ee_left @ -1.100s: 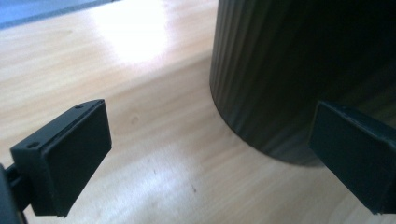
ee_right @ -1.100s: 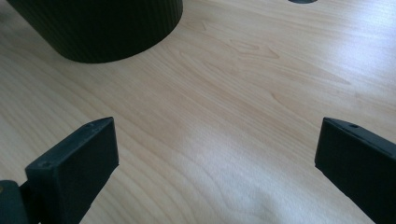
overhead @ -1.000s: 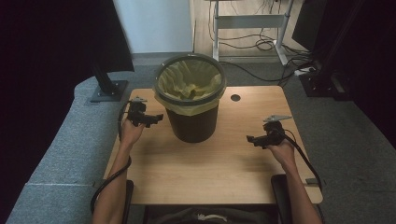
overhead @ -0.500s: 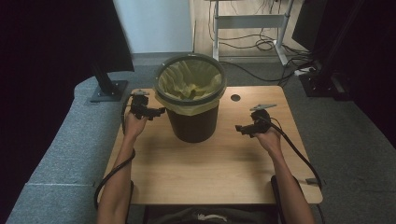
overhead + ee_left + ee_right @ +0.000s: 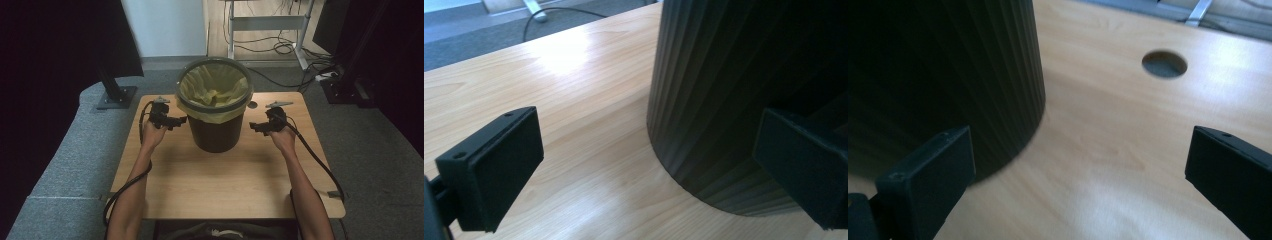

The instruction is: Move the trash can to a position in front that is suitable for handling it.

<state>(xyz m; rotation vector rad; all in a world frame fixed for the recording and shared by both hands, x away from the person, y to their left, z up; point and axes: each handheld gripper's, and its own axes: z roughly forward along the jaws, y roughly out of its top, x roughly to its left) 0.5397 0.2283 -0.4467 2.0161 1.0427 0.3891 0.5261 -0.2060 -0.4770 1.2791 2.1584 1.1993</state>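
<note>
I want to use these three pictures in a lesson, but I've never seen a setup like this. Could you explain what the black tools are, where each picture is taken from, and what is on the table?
A person sits at a wooden table holding a hand-operated two-jaw gripper in each hand: the left gripper and the right gripper. The high view looks down from above. The two gripper views come from cameras on the tools, looking along their black jaws. On the table stands a dark ribbed bin lined with a yellow bag. Both grippers are open, one either side of the bin, holding nothing. The round hole is in the tabletop.
</note>
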